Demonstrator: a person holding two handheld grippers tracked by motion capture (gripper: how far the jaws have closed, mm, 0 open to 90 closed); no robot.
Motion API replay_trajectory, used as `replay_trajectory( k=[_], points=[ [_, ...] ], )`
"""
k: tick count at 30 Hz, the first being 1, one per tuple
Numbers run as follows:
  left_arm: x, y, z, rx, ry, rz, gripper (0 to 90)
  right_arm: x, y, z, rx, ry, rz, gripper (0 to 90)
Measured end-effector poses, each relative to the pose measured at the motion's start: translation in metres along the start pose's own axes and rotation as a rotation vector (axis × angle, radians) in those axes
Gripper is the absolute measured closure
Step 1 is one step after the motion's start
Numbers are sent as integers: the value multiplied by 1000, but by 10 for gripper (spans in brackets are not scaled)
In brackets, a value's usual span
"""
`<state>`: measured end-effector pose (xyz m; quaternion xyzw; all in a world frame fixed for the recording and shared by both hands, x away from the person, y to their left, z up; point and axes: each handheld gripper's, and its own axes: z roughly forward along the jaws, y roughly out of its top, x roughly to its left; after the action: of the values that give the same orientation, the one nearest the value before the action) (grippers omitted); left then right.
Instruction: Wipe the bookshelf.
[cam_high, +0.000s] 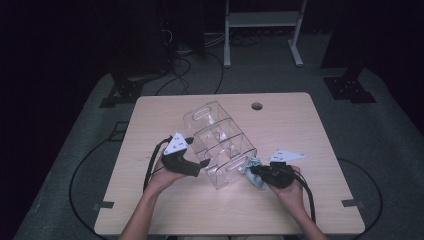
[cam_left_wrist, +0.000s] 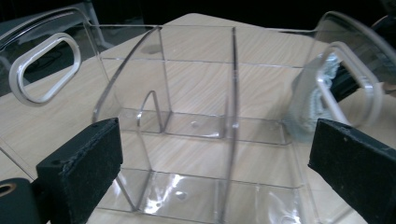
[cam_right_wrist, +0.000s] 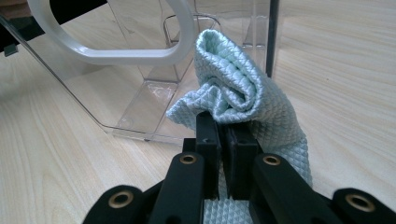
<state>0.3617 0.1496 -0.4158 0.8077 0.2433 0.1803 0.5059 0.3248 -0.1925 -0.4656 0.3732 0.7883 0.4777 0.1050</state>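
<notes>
A clear plastic organizer (cam_high: 220, 142) with dividers and oval handle holes lies at an angle in the middle of the wooden table (cam_high: 300, 125). My left gripper (cam_high: 197, 152) is at its left long side and stands open. In the left gripper view its jaws (cam_left_wrist: 217, 168) are spread wide in front of the organizer's compartments (cam_left_wrist: 196, 93), without touching them. My right gripper (cam_high: 255, 171) is shut on a light blue textured cloth (cam_right_wrist: 233, 84), bunched against the organizer's near end wall (cam_right_wrist: 140, 84). Through that wall, the cloth (cam_left_wrist: 322, 93) shows in the left gripper view.
A round cable hole (cam_high: 257, 106) sits near the table's far edge. Cables trail from both grippers off the front of the table. A white frame (cam_high: 262, 30) and black stands rise from the dark floor behind the table.
</notes>
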Motion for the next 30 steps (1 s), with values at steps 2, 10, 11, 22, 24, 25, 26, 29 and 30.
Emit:
replay_trajectory(
  k=[2, 10, 11, 22, 24, 25, 26, 29, 30],
  points=[
    [5, 0, 3, -3, 28, 13, 13, 0, 0, 0, -1, 0, 0, 855],
    [17, 0, 14, 31, 35, 2, 14, -1, 1, 1, 0, 4, 1, 854],
    [18, 0, 17, 45, 38, 6, 14, -1, 1, 1, -1, 3, 0, 854],
    [22, -8, 36, 85, 20, -12, 37, -1, 1, 1, -1, 6, -3, 854],
    [22, -8, 36, 83, 21, -13, 49, -2, 1, 1, -1, 5, -1, 854],
    [22, -8, 35, 84, 16, -21, 53, -2, 1, 1, -1, 5, 0, 854],
    [22, -8, 35, 84, 15, -24, 57, -2, 1, 1, -1, 5, 1, 854],
    [19, -8, 33, 86, 15, -26, 64, -4, 1, 0, -7, 2, 5, 854],
    [18, -9, 32, 84, 14, -18, 67, -4, 2, -2, -13, 5, 7, 854]
  ],
)
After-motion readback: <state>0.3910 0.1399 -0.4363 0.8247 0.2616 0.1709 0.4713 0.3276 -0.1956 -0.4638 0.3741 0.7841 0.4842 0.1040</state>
